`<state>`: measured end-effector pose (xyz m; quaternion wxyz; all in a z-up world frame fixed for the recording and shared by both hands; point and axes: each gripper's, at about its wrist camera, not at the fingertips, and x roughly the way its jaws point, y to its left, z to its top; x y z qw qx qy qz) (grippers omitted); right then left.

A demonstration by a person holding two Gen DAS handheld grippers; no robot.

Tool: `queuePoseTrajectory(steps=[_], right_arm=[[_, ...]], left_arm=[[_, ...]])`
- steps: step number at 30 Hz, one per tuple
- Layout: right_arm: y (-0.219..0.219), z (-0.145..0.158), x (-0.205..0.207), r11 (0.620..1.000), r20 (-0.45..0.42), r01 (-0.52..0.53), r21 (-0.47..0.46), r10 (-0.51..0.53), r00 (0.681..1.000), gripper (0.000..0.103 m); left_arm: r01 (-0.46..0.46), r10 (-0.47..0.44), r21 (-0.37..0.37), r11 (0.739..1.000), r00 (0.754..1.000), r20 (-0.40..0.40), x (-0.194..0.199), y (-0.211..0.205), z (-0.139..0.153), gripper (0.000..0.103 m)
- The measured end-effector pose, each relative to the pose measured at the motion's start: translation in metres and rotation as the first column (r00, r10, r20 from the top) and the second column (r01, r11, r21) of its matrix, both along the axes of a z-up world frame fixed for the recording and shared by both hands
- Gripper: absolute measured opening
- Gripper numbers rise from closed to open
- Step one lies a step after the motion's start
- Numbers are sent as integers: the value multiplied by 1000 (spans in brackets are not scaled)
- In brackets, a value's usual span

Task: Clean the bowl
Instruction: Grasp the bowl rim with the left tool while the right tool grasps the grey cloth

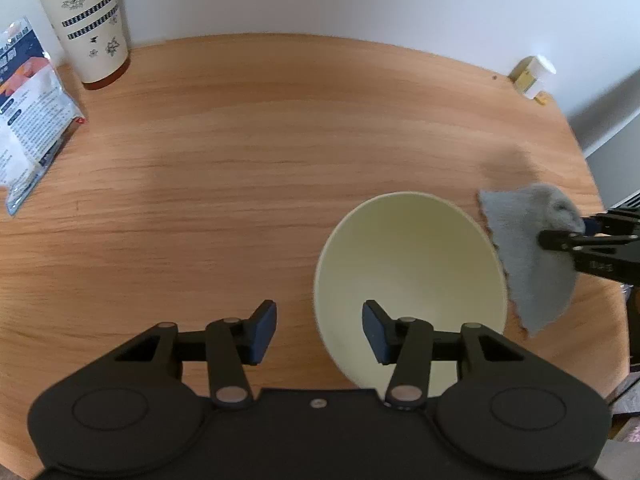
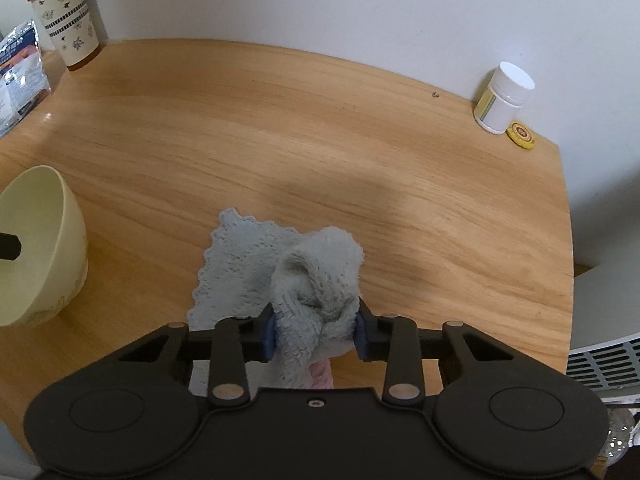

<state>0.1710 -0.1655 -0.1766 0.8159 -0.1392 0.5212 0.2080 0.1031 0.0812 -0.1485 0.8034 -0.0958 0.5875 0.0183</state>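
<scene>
A pale cream bowl (image 1: 408,272) sits tilted at the lower right of the left wrist view, its opening facing up and toward me. My left gripper (image 1: 319,332) is open; its right finger is inside the bowl and its left finger outside, with the bowl's near wall between them. The bowl also shows at the left edge of the right wrist view (image 2: 44,248). My right gripper (image 2: 316,338) is shut on a bunched grey cloth (image 2: 304,280), held above the table to the right of the bowl. The cloth also shows in the left wrist view (image 1: 528,252).
The wooden table (image 1: 240,160) stands against a white wall. A patterned cup with a red lid (image 1: 84,20) and a printed plastic packet (image 1: 28,112) are at the back left. A white pill bottle (image 2: 502,98) and a yellow tin (image 2: 520,134) are at the back right corner.
</scene>
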Motion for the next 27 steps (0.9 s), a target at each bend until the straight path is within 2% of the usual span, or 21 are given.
queuePoseTrajectory(steps=[3, 8, 11, 16, 20, 22, 27], right_arm=[[-3, 2, 2, 999, -39, 39, 28, -38, 999, 27], [-12, 9, -2, 992, -59, 100, 74, -96, 994, 27], [-19, 9, -5, 985, -81, 139, 104, -131, 988, 27], [-25, 9, -13, 975, -109, 174, 136, -159, 981, 27], [-27, 8, -16, 967, -140, 187, 174, -163, 977, 27], [-27, 8, -17, 964, -140, 197, 176, -173, 975, 27], [-26, 9, -20, 955, -135, 236, 179, -214, 967, 27]], left_arm=[[-4, 4, -43, 999, 1000, -2, 1, 4, -5, 38], [-32, 33, -75, 997, 999, 13, 0, 13, -12, 37], [-48, 48, -143, 989, 999, -3, 1, 20, -19, 28], [-18, 19, -179, 984, 1000, 4, 3, 18, -24, 28], [-23, 18, -247, 969, 1000, -22, 7, 22, -33, 28], [-23, 19, -256, 966, 1000, -18, 9, 24, -34, 28], [11, -11, -245, 970, 1000, 0, 14, 24, -34, 17]])
